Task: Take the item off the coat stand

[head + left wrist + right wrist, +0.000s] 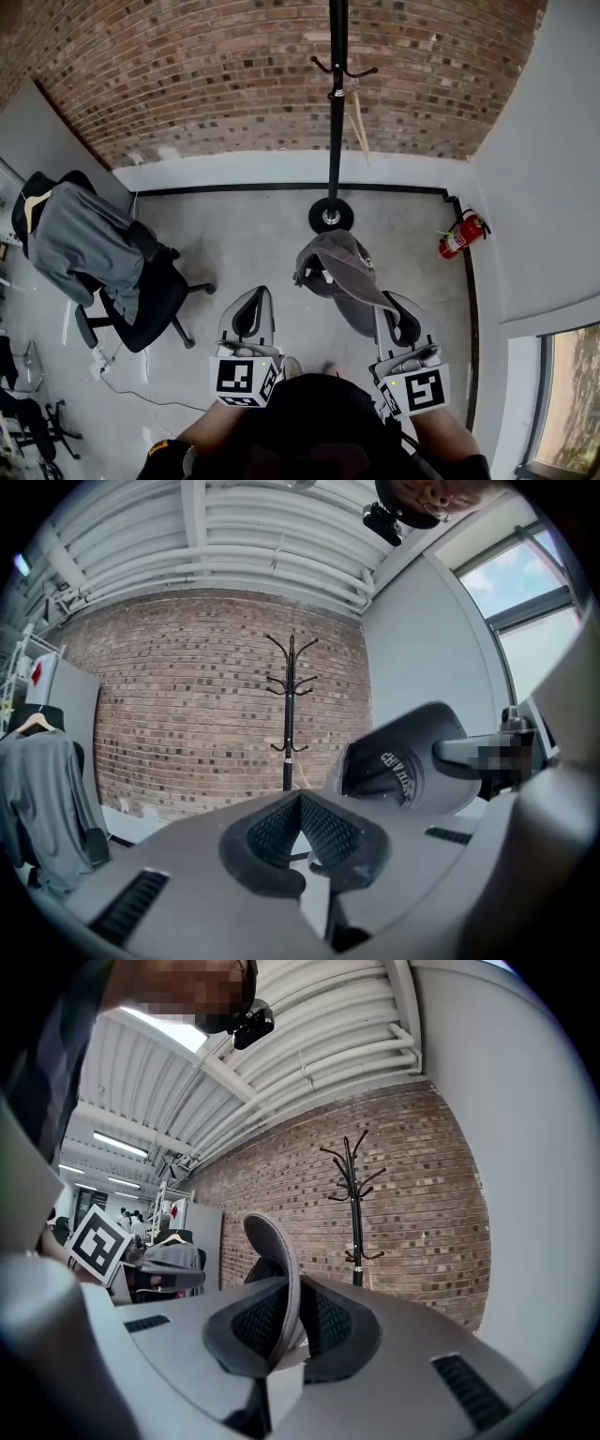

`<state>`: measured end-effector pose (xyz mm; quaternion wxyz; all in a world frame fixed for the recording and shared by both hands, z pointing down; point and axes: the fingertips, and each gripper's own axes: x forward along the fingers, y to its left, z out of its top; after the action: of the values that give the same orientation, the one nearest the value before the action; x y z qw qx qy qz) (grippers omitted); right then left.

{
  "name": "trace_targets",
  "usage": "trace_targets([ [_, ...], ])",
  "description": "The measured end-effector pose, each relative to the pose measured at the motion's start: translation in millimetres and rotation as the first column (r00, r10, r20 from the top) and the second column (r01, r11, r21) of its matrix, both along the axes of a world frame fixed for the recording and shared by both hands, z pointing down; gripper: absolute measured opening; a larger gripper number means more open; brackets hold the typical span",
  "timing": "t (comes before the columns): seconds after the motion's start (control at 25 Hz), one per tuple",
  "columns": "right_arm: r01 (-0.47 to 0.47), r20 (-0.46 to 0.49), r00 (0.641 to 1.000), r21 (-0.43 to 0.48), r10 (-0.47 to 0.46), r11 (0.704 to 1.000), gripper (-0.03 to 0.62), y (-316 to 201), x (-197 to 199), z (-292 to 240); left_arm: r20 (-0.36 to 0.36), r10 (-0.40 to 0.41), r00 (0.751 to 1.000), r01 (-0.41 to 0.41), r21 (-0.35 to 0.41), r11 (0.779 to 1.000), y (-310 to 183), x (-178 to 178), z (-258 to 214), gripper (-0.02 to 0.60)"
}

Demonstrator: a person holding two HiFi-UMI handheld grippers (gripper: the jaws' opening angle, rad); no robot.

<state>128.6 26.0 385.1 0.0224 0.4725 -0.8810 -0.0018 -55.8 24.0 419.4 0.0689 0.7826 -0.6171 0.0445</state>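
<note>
A grey cap (339, 263) hangs in the air in front of me, off the black coat stand (335, 112) that rises by the brick wall. My right gripper (396, 319) is shut on the cap's brim (281, 1260), which stands edge-on between the pads. In the left gripper view the cap (403, 761) shows its inside at the right, and the bare coat stand (290, 714) is behind it. My left gripper (248, 309) is level with the right one, apart from the cap, shut with nothing in it. The coat stand (354, 1206) has no items on its hooks.
An office chair with a grey jacket (89, 248) draped over it stands at the left. A red fire extinguisher (461, 236) sits by the right wall. A cable (141, 389) trails on the floor at the lower left. The stand's round base (331, 216) rests near the wall.
</note>
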Motion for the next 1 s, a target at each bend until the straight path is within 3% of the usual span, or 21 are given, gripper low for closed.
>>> trace_targets([
  [0.4, -0.032, -0.012, 0.999, -0.023, 0.032, 0.999, 0.032, 3, -20, 5, -0.019, -0.018, 1.0, 0.017, -0.038, 0.999, 11, -38, 17, 0.018],
  [1.0, -0.058, -0.054, 0.997, 0.013, 0.059, 0.998, 0.032, 5, -27, -2, 0.005, 0.036, 0.999, -0.036, -0.005, 0.999, 1, -35, 9, 0.018],
])
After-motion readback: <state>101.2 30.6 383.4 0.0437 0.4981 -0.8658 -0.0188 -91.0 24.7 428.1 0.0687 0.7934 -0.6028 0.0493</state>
